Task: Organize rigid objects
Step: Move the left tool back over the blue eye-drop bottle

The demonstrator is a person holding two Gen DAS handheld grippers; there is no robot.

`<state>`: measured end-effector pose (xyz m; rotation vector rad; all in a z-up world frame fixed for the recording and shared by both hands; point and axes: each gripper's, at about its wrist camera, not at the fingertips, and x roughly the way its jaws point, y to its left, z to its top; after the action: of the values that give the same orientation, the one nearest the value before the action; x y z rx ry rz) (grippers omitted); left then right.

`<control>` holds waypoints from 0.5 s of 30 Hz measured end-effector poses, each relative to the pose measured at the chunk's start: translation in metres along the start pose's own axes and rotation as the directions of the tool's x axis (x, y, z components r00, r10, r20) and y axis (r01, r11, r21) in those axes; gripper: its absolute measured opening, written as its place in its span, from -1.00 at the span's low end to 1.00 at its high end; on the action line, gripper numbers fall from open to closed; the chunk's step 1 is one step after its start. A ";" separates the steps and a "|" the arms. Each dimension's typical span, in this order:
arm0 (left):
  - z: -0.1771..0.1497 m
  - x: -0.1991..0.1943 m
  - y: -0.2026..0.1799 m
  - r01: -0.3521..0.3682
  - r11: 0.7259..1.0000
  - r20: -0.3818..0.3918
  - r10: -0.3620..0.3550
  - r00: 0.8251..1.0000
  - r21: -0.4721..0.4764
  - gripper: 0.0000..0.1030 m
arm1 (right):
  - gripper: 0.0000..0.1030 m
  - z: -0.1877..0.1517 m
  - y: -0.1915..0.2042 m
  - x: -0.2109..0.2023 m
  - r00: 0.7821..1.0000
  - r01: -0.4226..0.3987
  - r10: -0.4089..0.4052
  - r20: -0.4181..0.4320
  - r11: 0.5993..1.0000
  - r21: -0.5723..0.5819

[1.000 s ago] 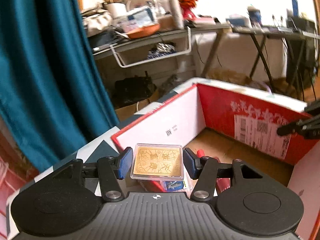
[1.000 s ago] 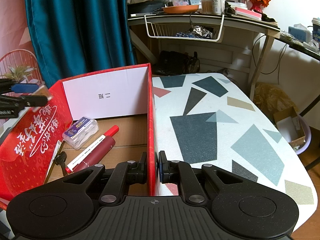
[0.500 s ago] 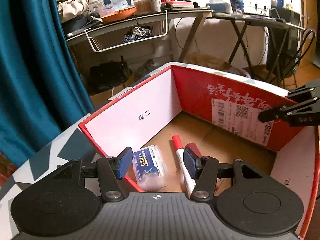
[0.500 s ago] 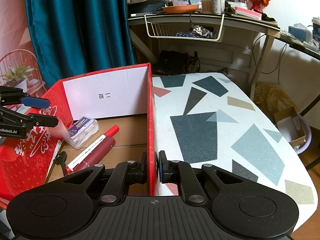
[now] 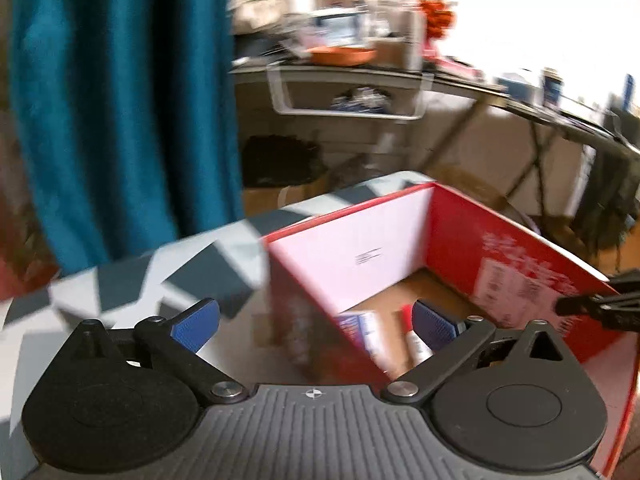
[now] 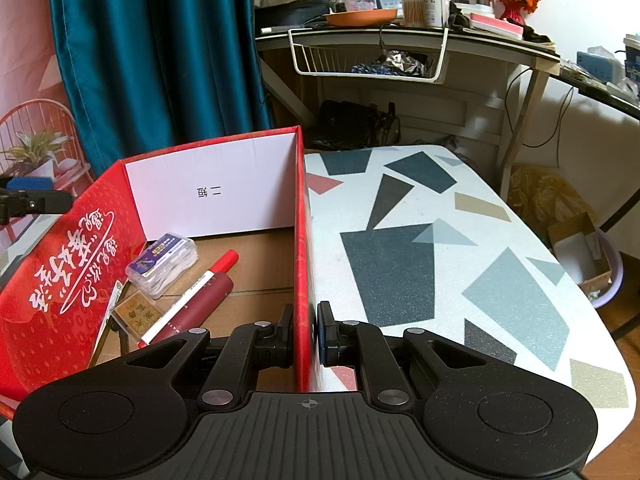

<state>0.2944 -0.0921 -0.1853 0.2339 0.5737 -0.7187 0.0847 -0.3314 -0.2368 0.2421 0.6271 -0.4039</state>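
Note:
A red cardboard box (image 6: 60, 292) stands open on the patterned table. Inside lie a gold plaque in a clear case (image 6: 138, 314), a clear plastic case with a blue label (image 6: 162, 263), a red-capped marker (image 6: 192, 294) and a dark red tube (image 6: 200, 306). My right gripper (image 6: 305, 332) is shut on the box's right wall (image 6: 302, 240). My left gripper (image 5: 314, 326) is open and empty, over the box's left wall (image 5: 316, 320); that view is blurred. The left gripper shows at the far left of the right wrist view (image 6: 28, 196).
The terrazzo-patterned table (image 6: 440, 240) stretches to the right of the box. A teal curtain (image 6: 160, 52) hangs behind. A cluttered desk with a white wire basket (image 6: 368, 60) stands at the back. A cardboard box in a tub (image 6: 584, 256) sits on the floor right.
My left gripper let go of the gold plaque, which now lies in the box. The left gripper opened wide and pulled back to the left. The right gripper has not moved.

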 end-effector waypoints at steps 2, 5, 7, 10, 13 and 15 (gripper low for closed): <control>-0.007 -0.001 0.015 -0.033 0.998 -0.016 0.032 0.999 -0.058 1.00 | -0.81 0.000 0.000 0.000 1.000 0.000 0.000 0.000 1.000 0.001; -0.018 -0.006 0.030 -0.085 0.991 -0.028 0.083 0.996 -0.103 1.00 | -0.81 -0.001 0.000 0.000 1.000 0.000 0.000 0.000 1.000 0.001; -0.025 -0.009 0.036 -0.114 0.986 -0.032 0.111 0.993 -0.120 1.00 | -0.81 0.000 0.000 0.000 1.000 0.000 0.000 0.000 1.000 0.000; -0.037 -0.012 0.039 -0.136 0.979 -0.038 0.132 0.991 -0.152 1.00 | -0.81 0.000 0.000 0.000 1.000 0.000 0.000 -0.001 1.000 0.001; -0.046 -0.012 0.036 -0.155 0.977 -0.060 0.148 0.987 -0.146 1.00 | -0.79 -0.001 0.000 0.000 1.000 0.001 -0.001 -0.001 1.000 -0.001; -0.053 -0.009 0.032 -0.161 0.979 -0.075 0.152 0.986 -0.124 1.00 | -0.79 -0.001 0.000 -0.001 1.000 0.003 -0.003 -0.001 1.000 -0.004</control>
<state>0.2890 -0.0428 -0.2239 0.1793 0.6545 -0.5206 0.0842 -0.3306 -0.2370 0.2373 0.6296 -0.4052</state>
